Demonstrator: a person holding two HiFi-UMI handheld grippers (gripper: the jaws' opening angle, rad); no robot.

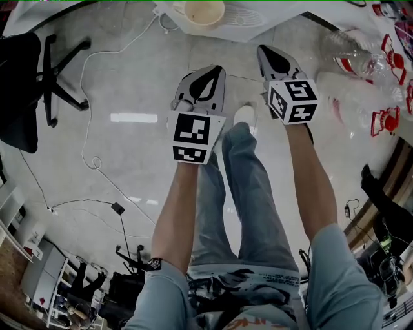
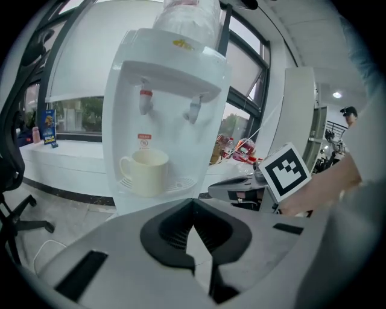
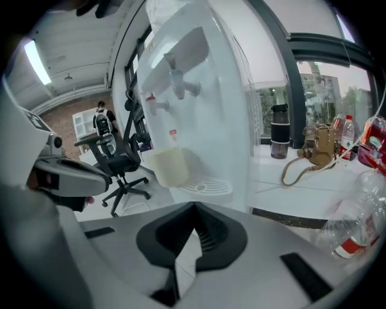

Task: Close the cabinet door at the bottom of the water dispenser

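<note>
Head view: white water dispenser [image 1: 255, 26] at 12 o'clock, only its front ledge in frame. A cream mug [image 1: 204, 9] sits on its ribbed drip tray [image 2: 181, 183]. The cabinet door at its base shows in no view. In both gripper views the tongs' own grey bodies cover the lower part of the unit.

Left tongs [image 1: 211, 69] held out over the pale grey tiled floor [image 1: 129, 155], pointing toward 12 o'clock. Tips pressed together, nothing between them. Right tongs [image 1: 268, 53] just beside, toward 1 o'clock, likewise pressed together and empty.

Left gripper view: dispenser front straight ahead and apart from the tips, two taps [image 2: 145, 99] above the mug, clear bottle [image 2: 187, 15] on top. Right gripper view: same unit seen at an angle.

Black office chair [image 1: 26, 84] at 10 o'clock. White cable [image 1: 87, 97] trailing across the floor at 9 o'clock. Clear plastic bottles with red labels [image 1: 361, 58] at 2 o'clock.
</note>
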